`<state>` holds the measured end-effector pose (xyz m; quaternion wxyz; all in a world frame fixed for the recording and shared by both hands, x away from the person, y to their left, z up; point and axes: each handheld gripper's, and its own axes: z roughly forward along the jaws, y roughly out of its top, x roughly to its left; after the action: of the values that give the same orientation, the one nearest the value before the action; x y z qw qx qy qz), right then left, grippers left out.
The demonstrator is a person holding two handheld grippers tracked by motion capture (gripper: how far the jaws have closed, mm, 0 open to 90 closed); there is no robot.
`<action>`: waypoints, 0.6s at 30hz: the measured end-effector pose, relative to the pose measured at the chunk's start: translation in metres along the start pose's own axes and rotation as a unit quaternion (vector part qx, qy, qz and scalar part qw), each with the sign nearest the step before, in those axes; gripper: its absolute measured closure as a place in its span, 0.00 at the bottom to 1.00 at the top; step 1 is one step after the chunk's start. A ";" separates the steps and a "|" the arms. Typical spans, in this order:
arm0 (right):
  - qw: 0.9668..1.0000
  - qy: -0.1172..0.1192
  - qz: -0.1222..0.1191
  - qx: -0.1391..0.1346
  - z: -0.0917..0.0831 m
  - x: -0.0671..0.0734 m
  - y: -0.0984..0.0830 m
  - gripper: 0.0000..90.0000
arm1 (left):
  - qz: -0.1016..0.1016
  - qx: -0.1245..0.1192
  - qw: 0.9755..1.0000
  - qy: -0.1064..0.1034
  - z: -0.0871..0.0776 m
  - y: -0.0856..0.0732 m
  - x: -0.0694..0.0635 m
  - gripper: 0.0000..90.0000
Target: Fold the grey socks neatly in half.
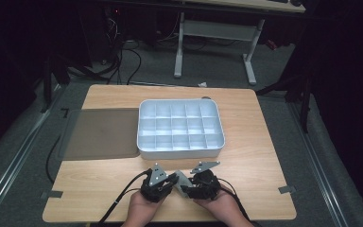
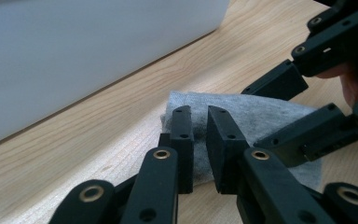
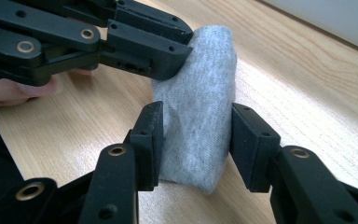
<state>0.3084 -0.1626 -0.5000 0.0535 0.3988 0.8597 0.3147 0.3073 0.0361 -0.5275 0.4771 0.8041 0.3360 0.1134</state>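
Observation:
A small grey cloth (image 1: 182, 181) is held up off the wooden table (image 1: 260, 142) near its front edge, between the two grippers. My left gripper (image 2: 199, 133) has its jaws almost together, pinching one edge of the cloth (image 2: 261, 112). In the right gripper view the left gripper (image 3: 186, 44) grips the cloth's top end. My right gripper (image 3: 196, 135) straddles the hanging cloth (image 3: 200, 102). Its left pad touches the fabric, a sliver of gap shows at the right pad, and the cloth is not squeezed. A hand holds each gripper.
A white tray (image 1: 144, 152) with several empty compartments stands mid-table, just beyond the grippers. A dark grey mat (image 1: 101, 132) lies to its left. Cables trail from both grippers over the front edge. A desk frame (image 1: 215, 30) stands on the floor behind the table.

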 end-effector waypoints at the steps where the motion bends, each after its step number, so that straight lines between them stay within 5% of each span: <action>1: 1.000 0.004 0.002 0.007 0.000 -0.002 0.002 0.64 | -0.002 0.000 1.000 -0.001 0.000 0.000 0.000 0.89; 6: 0.999 0.022 0.016 0.041 0.002 -0.007 0.010 0.63 | -0.004 -0.001 1.000 -0.006 0.000 0.000 0.000 0.89; 18: 0.995 0.027 -0.001 0.100 0.007 -0.011 0.029 0.63 | -0.002 -0.003 1.000 -0.007 0.000 -0.001 0.000 0.89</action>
<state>0.3370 -0.1525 -0.4905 -0.0092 0.3927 0.8884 0.2376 0.3071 0.0366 -0.5280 0.4820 0.8028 0.3339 0.1084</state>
